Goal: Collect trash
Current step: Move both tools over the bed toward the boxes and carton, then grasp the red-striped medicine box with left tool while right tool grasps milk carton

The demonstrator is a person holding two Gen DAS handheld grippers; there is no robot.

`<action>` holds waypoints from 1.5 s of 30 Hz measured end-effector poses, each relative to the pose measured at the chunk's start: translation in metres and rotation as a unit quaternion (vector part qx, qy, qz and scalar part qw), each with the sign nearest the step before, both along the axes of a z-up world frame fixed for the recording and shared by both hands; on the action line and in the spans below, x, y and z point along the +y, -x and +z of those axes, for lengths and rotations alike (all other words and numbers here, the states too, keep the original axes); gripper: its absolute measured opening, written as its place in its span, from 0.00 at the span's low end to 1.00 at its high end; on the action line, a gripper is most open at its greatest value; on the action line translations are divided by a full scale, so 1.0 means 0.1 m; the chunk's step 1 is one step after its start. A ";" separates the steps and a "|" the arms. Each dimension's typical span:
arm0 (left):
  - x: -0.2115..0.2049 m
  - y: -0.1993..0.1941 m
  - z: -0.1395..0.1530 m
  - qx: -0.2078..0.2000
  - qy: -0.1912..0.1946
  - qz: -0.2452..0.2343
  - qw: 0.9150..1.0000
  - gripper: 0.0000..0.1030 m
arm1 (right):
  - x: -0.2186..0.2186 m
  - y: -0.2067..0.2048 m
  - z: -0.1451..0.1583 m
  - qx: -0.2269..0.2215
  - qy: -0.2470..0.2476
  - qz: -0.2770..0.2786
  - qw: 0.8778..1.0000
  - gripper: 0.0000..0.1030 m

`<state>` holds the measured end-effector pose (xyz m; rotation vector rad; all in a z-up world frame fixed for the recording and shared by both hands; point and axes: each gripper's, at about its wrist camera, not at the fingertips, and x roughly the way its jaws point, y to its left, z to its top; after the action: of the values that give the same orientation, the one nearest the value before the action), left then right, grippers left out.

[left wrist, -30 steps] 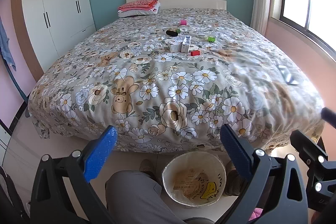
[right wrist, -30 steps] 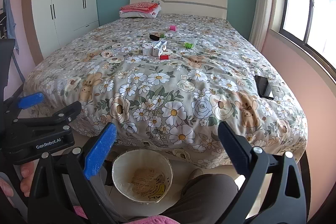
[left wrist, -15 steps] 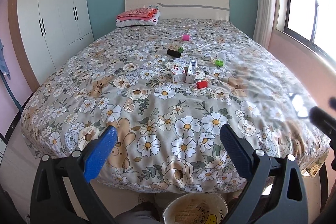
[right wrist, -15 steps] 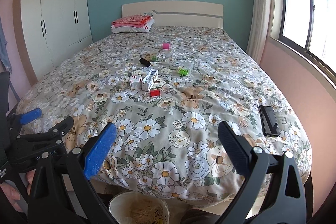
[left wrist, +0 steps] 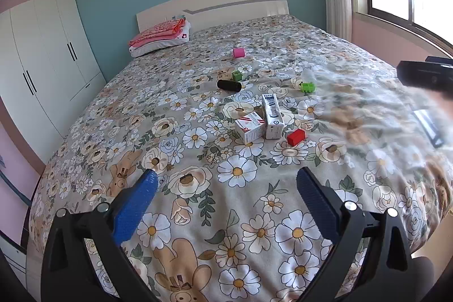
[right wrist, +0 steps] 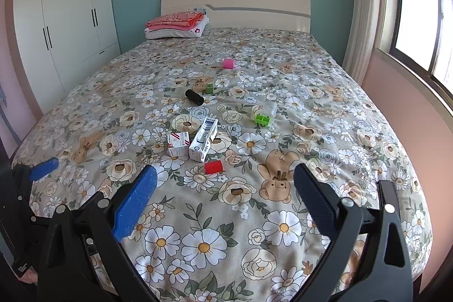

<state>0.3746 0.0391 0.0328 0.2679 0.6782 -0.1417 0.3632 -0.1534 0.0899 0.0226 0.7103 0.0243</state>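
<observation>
Both wrist views from the bed's [left wrist: 198, 205] foot, facing the headboard [right wrist: 235, 10], left view tilted, sharing mid-frame boxes [right wrist: 192, 142]

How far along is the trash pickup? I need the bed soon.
Nothing looks collected yet. Both the left gripper and right gripper are open and empty above the bed. Left to pick up: two cartons, red block, black cylinder, green pieces, pink roll.

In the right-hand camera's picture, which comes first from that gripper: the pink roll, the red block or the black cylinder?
1. Red block, just ahead of the right gripper, slightly left.
2. Black cylinder, mid-bed, left of centre.
3. Pink roll, farthest, towards the headboard.
</observation>
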 end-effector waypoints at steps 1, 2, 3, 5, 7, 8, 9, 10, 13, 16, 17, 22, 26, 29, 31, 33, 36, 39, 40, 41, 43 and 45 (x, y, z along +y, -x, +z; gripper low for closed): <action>0.02 -0.12 -0.03 0.003 -0.003 -0.005 1.000 0.97 | 0.02 -0.15 -0.02 0.006 -0.003 0.000 1.000 0.92; 0.04 -0.24 -0.05 0.007 -0.001 -0.012 1.000 0.97 | 0.04 -0.30 -0.04 0.014 -0.005 -0.001 1.000 0.92; 0.05 -0.37 -0.07 0.011 0.002 -0.022 1.000 0.97 | 0.06 -0.46 -0.08 0.022 -0.011 0.000 1.000 0.92; 0.07 -0.60 -0.12 0.019 0.004 -0.041 0.999 0.97 | 0.08 -0.76 -0.17 0.047 -0.026 0.001 0.999 0.92; 0.04 -0.78 -0.19 0.023 -0.002 -0.069 0.997 0.97 | 0.10 -1.08 -0.28 0.074 -0.041 0.003 0.996 0.92; 0.02 -0.87 -0.24 0.028 -0.004 -0.087 0.996 0.97 | 0.12 -1.21 -0.33 0.084 -0.045 0.007 0.995 0.92; -0.01 -0.96 -0.29 0.033 -0.008 -0.103 0.994 0.97 | 0.15 -1.35 -0.39 0.095 -0.049 0.009 0.994 0.92; -0.03 -1.05 -0.34 0.036 -0.015 -0.116 0.992 0.97 | 0.16 -1.48 -0.44 0.104 -0.053 0.008 0.993 0.92; -0.11 -1.31 -0.47 0.029 -0.040 -0.143 0.988 0.97 | 0.18 -1.87 -0.62 0.137 -0.086 0.011 0.987 0.92; -0.15 -1.55 -0.59 0.044 -0.036 -0.185 0.981 0.97 | 0.18 -2.24 -0.85 0.166 -0.103 -0.004 0.981 0.92; -0.17 -1.64 -0.64 0.049 -0.038 -0.197 0.978 0.97 | 0.19 -2.35 -0.92 0.175 -0.106 -0.010 0.979 0.92; -0.25 -2.02 -0.92 0.092 -0.033 -0.256 0.962 0.97 | 0.24 -2.74 -1.33 0.213 -0.107 -0.028 0.971 0.92; -0.32 -2.19 -1.13 0.112 -0.026 -0.298 0.948 0.97 | 0.28 -2.93 -1.63 0.240 -0.113 -0.032 0.964 0.92; -0.36 -2.29 -1.25 0.133 -0.018 -0.327 0.936 0.97 | 0.30 -3.02 -1.79 0.252 -0.113 -0.035 0.960 0.92; -0.40 -2.35 -1.35 0.144 -0.022 -0.336 0.930 0.96 | 0.30 -3.05 -1.87 0.254 -0.116 -0.043 0.959 0.92; -0.43 -2.39 -1.42 0.147 -0.026 -0.340 0.928 0.84 | 0.28 -3.09 -1.93 0.259 -0.125 -0.049 0.956 0.92; -0.44 -2.51 -1.50 0.165 -0.015 -0.331 0.929 0.67 | 0.28 -3.16 -2.00 0.264 -0.137 -0.056 0.953 0.90; -0.45 -2.54 -1.58 0.171 -0.016 -0.326 0.930 0.58 | 0.32 -3.23 -2.08 0.274 -0.138 -0.057 0.950 0.70; -0.46 -2.56 -1.60 0.171 -0.017 -0.321 0.931 0.55 | 0.33 -3.25 -2.12 0.284 -0.139 -0.055 0.947 0.61; -0.47 -2.57 -1.61 0.173 -0.014 -0.317 0.932 0.54 | 0.35 -3.27 -2.16 0.291 -0.143 -0.051 0.944 0.58; -0.48 -2.61 -1.64 0.174 -0.004 -0.307 0.935 0.50 | 0.38 -3.29 -2.23 0.299 -0.137 -0.050 0.943 0.43; -0.50 -2.60 -1.65 0.169 -0.001 -0.294 0.941 0.47 | 0.39 -3.27 -2.24 0.291 -0.124 -0.049 0.947 0.35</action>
<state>0.6347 -0.0105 -0.1327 0.4491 0.9244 -0.7734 0.6901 -0.1141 -0.1338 0.3174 1.2935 0.0111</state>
